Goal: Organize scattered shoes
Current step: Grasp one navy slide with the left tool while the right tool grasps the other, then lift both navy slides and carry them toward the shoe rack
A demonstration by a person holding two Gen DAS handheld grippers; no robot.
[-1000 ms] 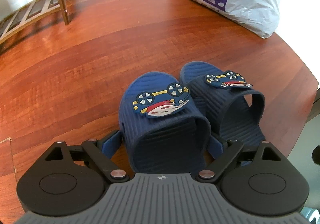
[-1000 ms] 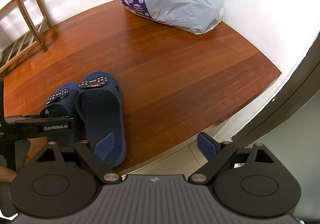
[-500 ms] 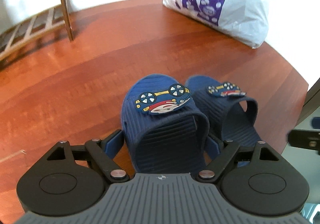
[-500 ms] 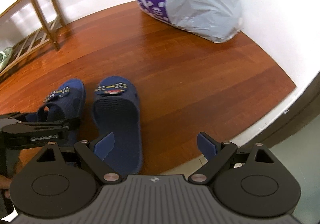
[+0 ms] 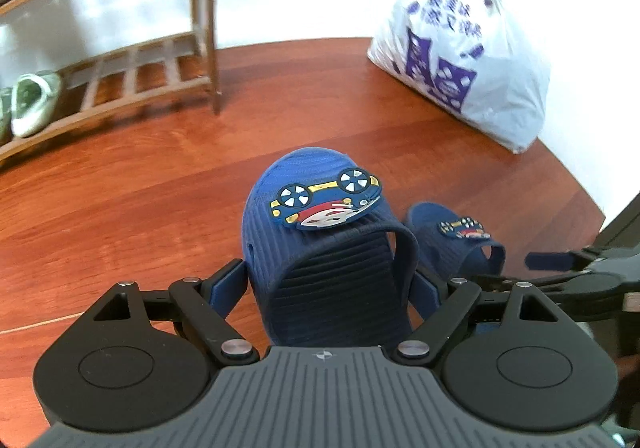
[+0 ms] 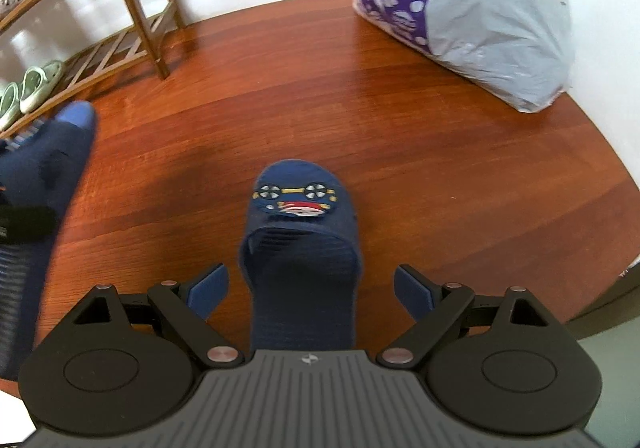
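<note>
Left wrist view: the left tool [image 5: 330,288] clamps a navy slipper [image 5: 320,248] across its heel half, one blue pad [image 5: 226,284] against each side, so the jaws stand wide yet are shut on the shoe. This held slipper runs lengthwise straight away from the tool, toe forward toward the white wall, its car badge [image 5: 326,202] facing up on the strap. It looks lifted clear of the wooden floor [image 5: 140,184].

A second slipper [image 5: 456,244] of the same pair lies on the floor just to the right of the held one and a little behind it in this view, toe also pointing away. Beyond it, at the right edge, part of the right tool shows.

In the right wrist view, the right tool [image 6: 310,290] has its jaws wide apart, both pads clear of the slipper [image 6: 302,240] that lies between them; nothing is gripped. That slipper's long axis lines up with the tool, heel nearest, toe forward. The held slipper [image 6: 44,176] appears blurred at the left edge.

A wooden shoe rack [image 5: 120,88] with pale green shoes [image 5: 34,102] stands to the left, and a white plastic bag [image 6: 468,16] sits by the wall.
</note>
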